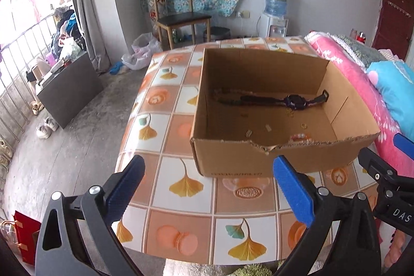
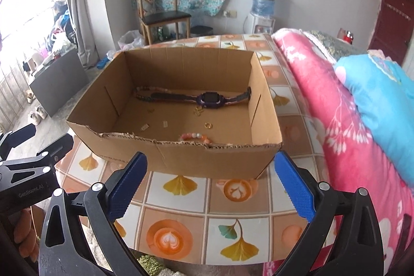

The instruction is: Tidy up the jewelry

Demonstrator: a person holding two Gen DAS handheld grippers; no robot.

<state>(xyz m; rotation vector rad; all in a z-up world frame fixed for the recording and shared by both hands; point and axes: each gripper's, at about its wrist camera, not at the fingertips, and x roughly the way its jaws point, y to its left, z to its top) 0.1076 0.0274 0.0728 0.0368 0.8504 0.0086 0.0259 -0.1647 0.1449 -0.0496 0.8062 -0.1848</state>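
Both hand-held grippers, left (image 1: pixel 208 188) & right (image 2: pixel 211 185), gape empty before the open brown cardboard box (image 2: pixel 181 159) on the bench (purple watch (image 2: pixel 208 98), beads, rings inside); stage unclear.

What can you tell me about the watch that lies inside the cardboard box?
The watch has a dark purple case with a black, roughly square screen that faces up, and a long dark strap, opened out flat to both sides. It looks like plastic or rubber. It lies across the floor of the cardboard box, toward the far wall, with the end of the strap near the right wall. Behind it lies a beaded strand that seems to touch the strap. Small gold rings lie just in front. No gripper touches it.
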